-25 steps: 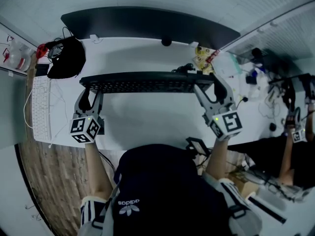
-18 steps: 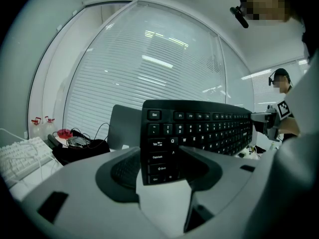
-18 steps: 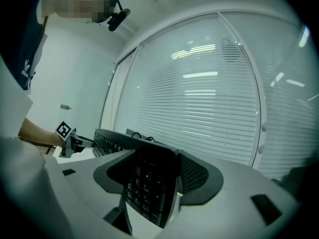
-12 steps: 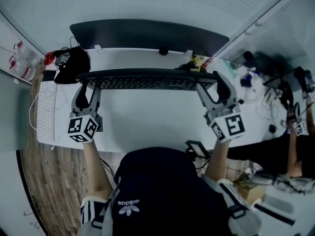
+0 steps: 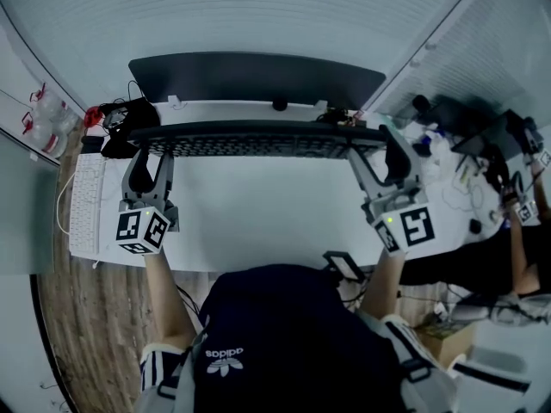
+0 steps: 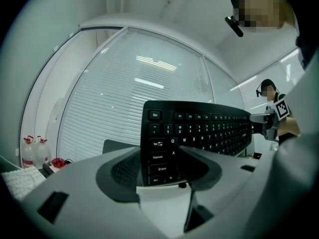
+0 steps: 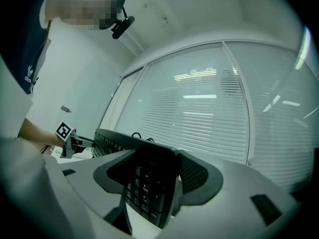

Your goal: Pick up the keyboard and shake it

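The black keyboard [image 5: 258, 138] hangs in the air above the white desk [image 5: 258, 222], held level by both ends. My left gripper [image 5: 145, 155] is shut on its left end, where the keys [image 6: 164, 143] sit clamped between the jaws in the left gripper view. At the other end my right gripper [image 5: 383, 149] is shut on the number-pad side [image 7: 149, 188]. The keyboard is tilted with its key face toward me and stands well off the desk in both gripper views.
A dark curved monitor [image 5: 258, 76] stands at the back of the desk. A white keyboard [image 5: 84, 205] lies at the left edge beside a black bundle [image 5: 125, 119]. Clutter and another person's arm [image 5: 516, 231] fill the right side.
Both grippers have raised the keyboard and carried it farther from me, toward the monitor. The view has tilted up with it.
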Available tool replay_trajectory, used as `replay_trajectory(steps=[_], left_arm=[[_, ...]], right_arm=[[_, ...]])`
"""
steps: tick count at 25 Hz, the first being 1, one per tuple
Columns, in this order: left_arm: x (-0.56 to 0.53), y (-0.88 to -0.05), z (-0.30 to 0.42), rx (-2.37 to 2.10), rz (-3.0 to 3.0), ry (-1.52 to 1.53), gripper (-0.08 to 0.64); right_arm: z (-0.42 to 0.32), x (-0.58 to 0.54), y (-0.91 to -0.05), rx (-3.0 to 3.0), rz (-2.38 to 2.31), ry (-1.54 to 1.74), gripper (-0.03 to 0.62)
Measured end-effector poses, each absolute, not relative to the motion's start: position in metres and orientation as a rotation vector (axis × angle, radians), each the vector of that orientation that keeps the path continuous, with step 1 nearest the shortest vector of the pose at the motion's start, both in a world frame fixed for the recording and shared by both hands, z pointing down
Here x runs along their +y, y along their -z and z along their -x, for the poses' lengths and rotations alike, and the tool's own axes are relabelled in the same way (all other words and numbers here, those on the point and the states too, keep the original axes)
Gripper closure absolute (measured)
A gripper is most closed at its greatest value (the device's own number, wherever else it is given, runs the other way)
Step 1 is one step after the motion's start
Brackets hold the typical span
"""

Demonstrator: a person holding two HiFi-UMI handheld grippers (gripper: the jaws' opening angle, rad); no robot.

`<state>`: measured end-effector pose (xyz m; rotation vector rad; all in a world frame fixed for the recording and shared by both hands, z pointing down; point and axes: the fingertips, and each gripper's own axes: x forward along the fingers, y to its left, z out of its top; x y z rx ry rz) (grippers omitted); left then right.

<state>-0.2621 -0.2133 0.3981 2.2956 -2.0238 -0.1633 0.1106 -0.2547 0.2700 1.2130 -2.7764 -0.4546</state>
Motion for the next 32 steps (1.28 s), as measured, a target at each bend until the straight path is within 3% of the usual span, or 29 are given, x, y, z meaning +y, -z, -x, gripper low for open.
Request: replay_trajectory(steps=[32], left_arm=[[-0.173, -0.384, 0.258, -1.897, -2.432, 0.202, 0.336]], right_arm=[[-0.127, -0.181, -0.271, -2.735, -1.331, 0.482, 0.334]])
